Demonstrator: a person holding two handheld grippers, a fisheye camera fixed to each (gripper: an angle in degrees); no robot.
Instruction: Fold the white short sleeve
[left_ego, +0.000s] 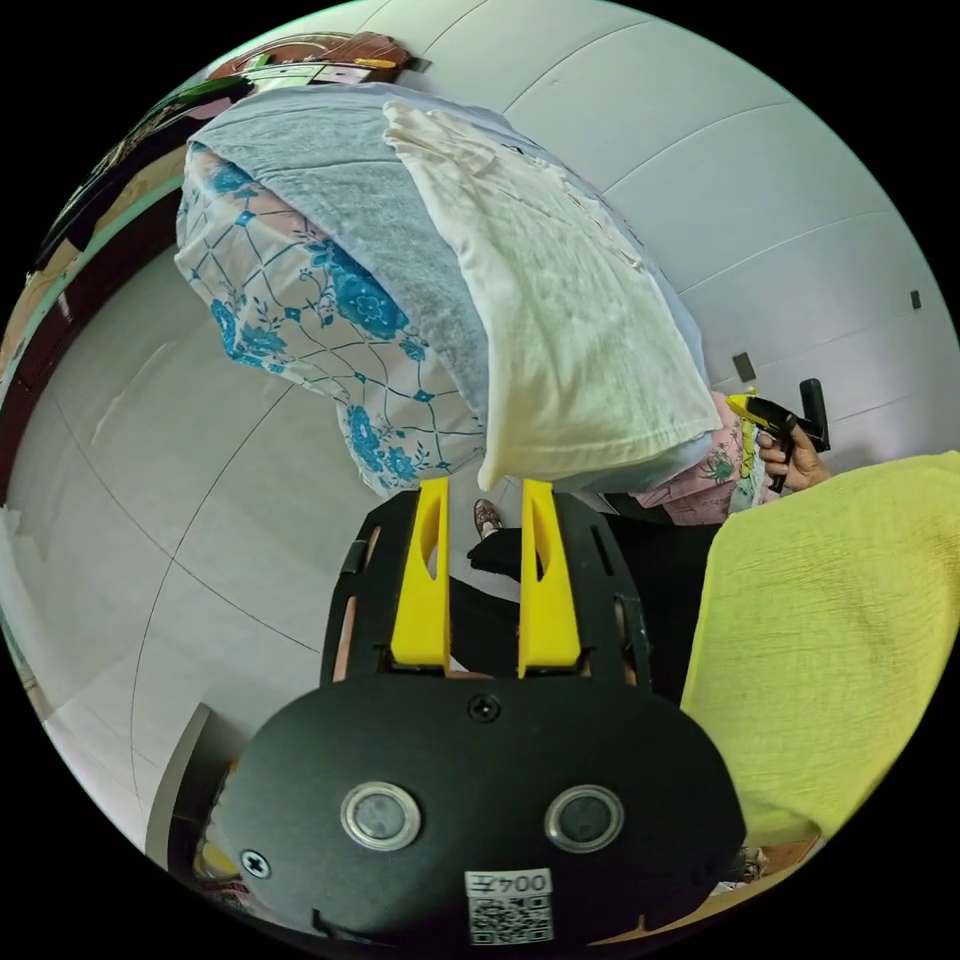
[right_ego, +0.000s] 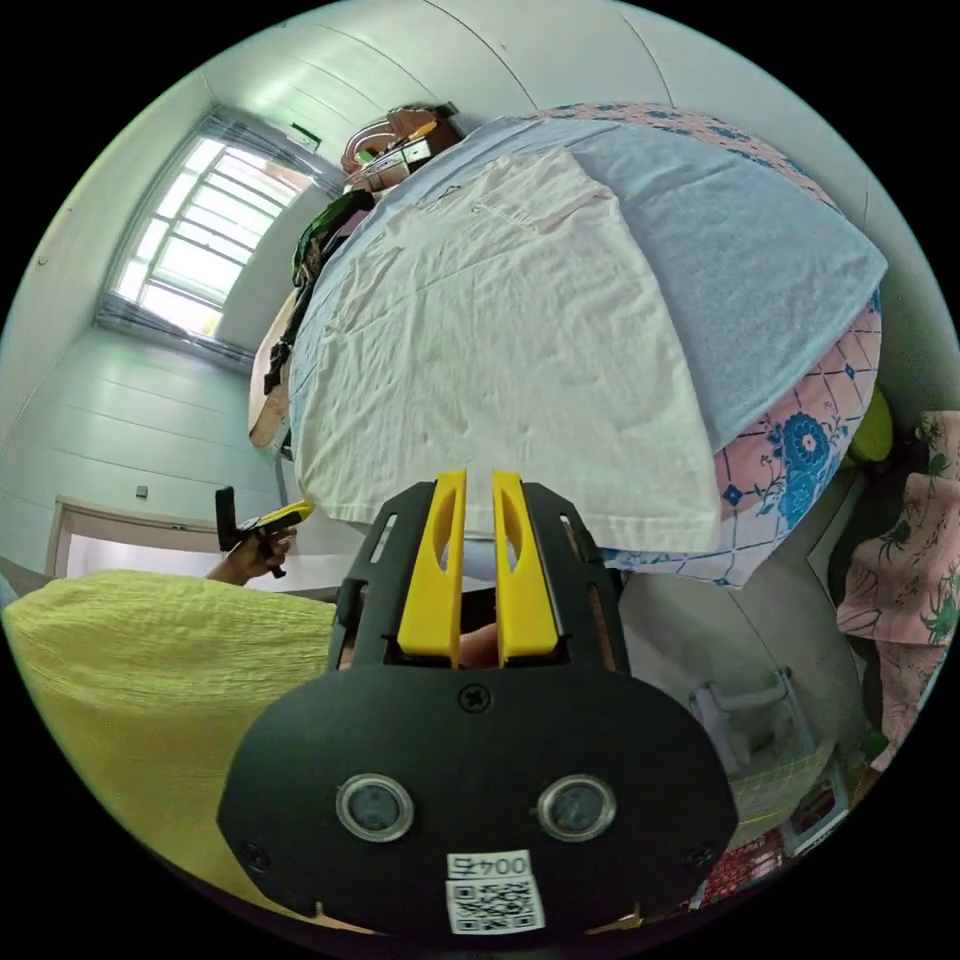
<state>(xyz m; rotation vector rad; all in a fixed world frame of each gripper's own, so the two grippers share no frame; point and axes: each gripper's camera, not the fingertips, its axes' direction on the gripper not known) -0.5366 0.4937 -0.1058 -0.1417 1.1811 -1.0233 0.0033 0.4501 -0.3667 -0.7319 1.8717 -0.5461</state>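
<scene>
While the white short sleeve (right_ego: 490, 370) is lying mid-frame on the desk (right_ego: 760, 270), I am holding both tongs (left_ego: 484, 490) (right_ego: 478, 480) slightly parted, gripping nothing.

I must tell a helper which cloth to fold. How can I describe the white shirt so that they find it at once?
Find the table with the blue-flowered cover. A pale blue towel lies over it, and the white shirt lies flat on that towel. It is the topmost, plain cream-white cloth, with its hem at the near edge.

Shirt's (left_ego: 560, 290) far sleeve out of sight
</scene>
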